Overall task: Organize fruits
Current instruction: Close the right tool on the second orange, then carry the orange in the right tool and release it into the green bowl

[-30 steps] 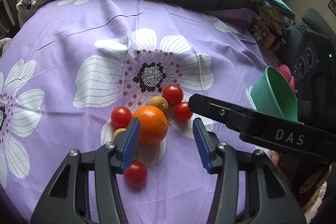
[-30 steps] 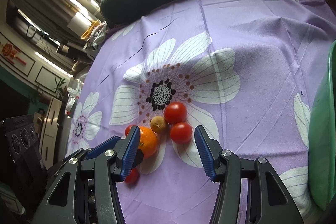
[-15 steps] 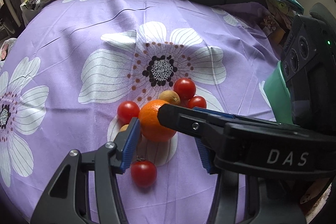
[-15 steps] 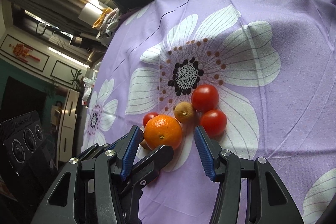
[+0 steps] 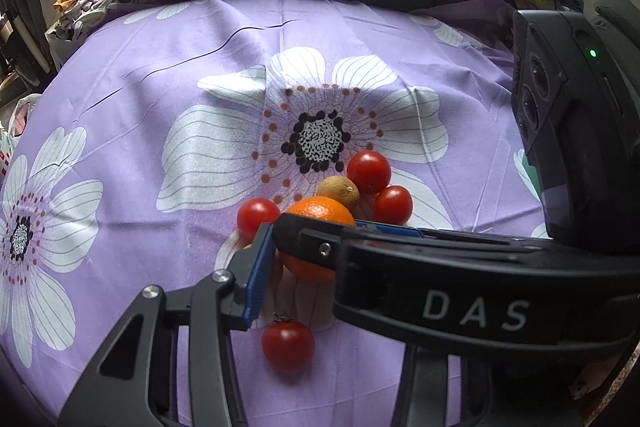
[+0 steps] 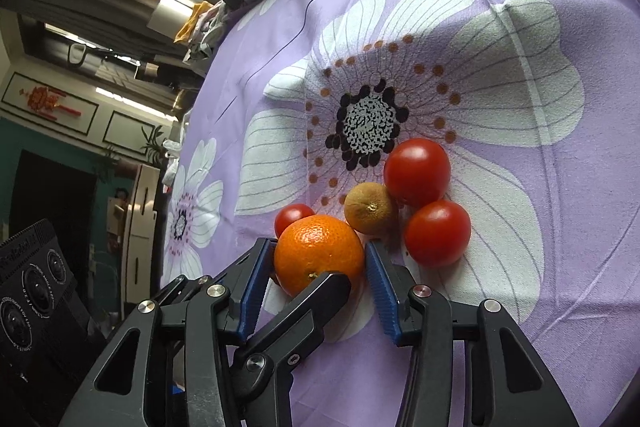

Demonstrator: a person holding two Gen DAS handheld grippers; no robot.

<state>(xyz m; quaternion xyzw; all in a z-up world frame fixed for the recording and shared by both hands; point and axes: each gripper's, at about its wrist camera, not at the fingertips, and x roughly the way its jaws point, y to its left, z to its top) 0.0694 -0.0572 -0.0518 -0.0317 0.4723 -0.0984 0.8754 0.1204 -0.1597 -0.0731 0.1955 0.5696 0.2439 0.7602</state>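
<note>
Right gripper [image 6: 320, 263] clamps the orange [image 6: 318, 253]; only the left wrist view shows the nearest tomato [image 5: 287, 345]; left gripper [image 5: 316, 267] jaws' state is hidden.

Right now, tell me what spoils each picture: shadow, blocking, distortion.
Left wrist view: the right claw crosses the frame, hiding much of the orange; fisheye curves the purple tablecloth. Right wrist view: the orange is sharp and evenly lit, soft shadow lies across the flower print, and the window glares at top left.
</note>
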